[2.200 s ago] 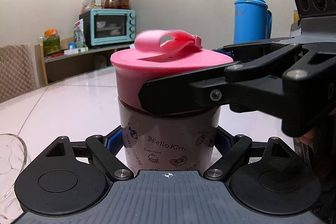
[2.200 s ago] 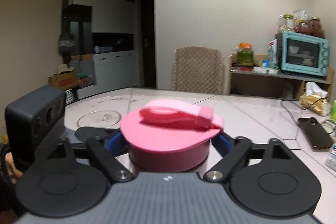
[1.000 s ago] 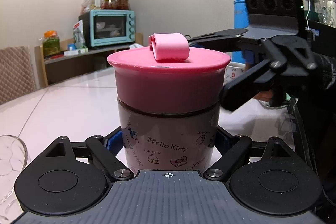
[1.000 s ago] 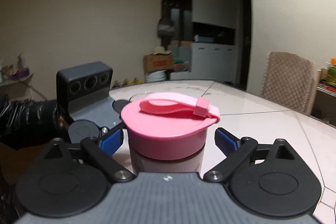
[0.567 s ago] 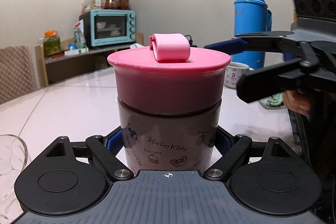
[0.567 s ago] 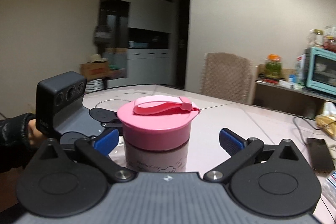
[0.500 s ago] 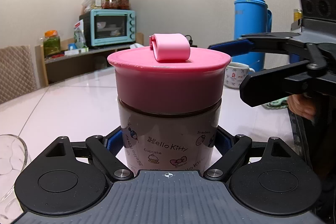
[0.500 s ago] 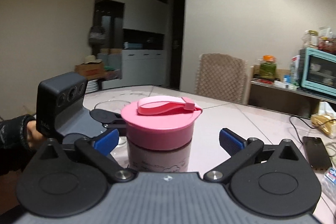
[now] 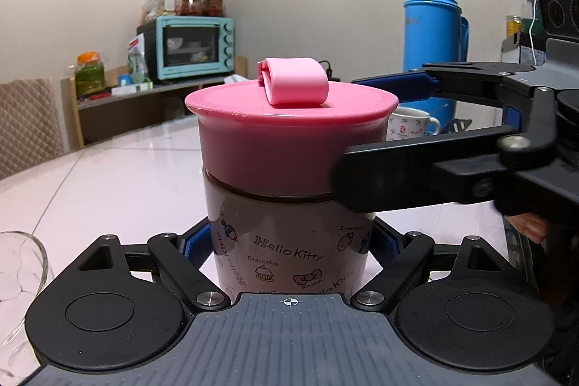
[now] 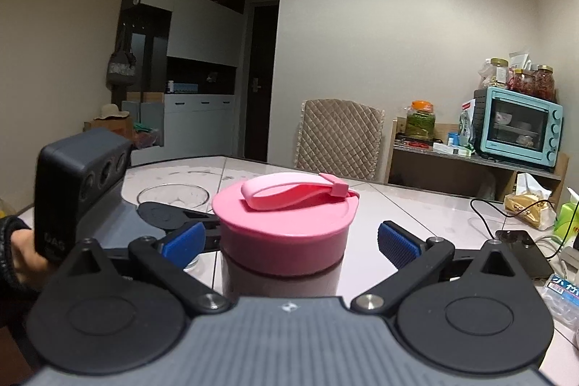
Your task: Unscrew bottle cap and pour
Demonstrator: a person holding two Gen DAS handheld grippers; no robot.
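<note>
Fingers of left gripper [image 9: 289, 241] pinch bottle [image 9: 286, 241] low on printed body; right gripper [image 10: 289, 241] spread wide either side of pink cap [image 10: 286, 216], pads not touching. Bottle stands upright on white table [image 9: 108, 176], long axis vertical, strap on cap lying flat. Judged: rigid, smooth, likely slippery; grip cap by straight side wall below rim. Glass bowl [image 10: 173, 196] far left.

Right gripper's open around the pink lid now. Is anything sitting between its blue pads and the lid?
No. In the right wrist view, only bare gaps separate the right gripper's blue pads from the pink lid on both sides; the jaws straddle it, not yet touching.
</note>
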